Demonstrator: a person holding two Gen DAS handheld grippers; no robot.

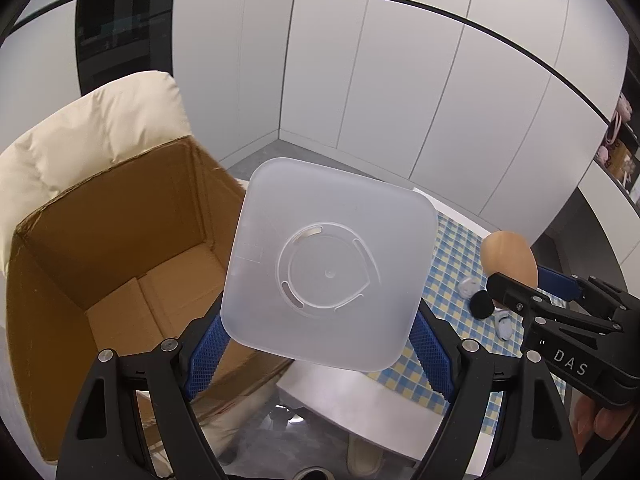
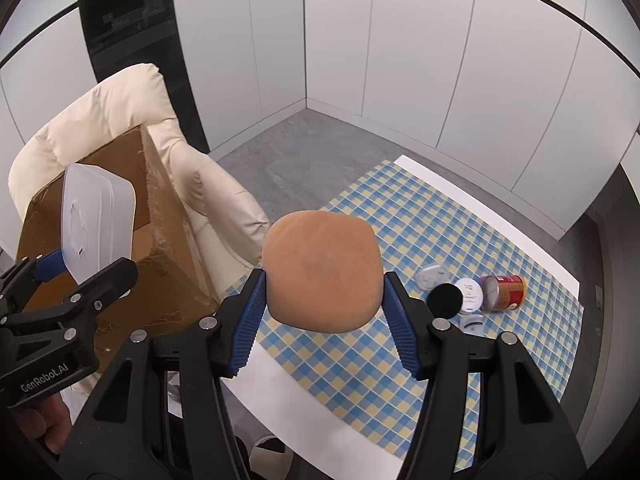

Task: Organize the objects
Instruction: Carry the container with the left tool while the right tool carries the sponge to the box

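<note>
My left gripper is shut on a frosted white square plastic container, held up with its bottom facing the camera, beside an open brown cardboard box. In the right wrist view the same container hangs in front of the box at the left. Between the blue pads of my right gripper sits a tan rounded bun-like object, gripped above the checked cloth. That tan object also shows at the right of the left wrist view.
The box rests on a cream padded armchair. On the blue-and-yellow checked tablecloth lie a red can on its side, a black round puff, a white round lid and small clear pieces. White cabinet walls stand behind.
</note>
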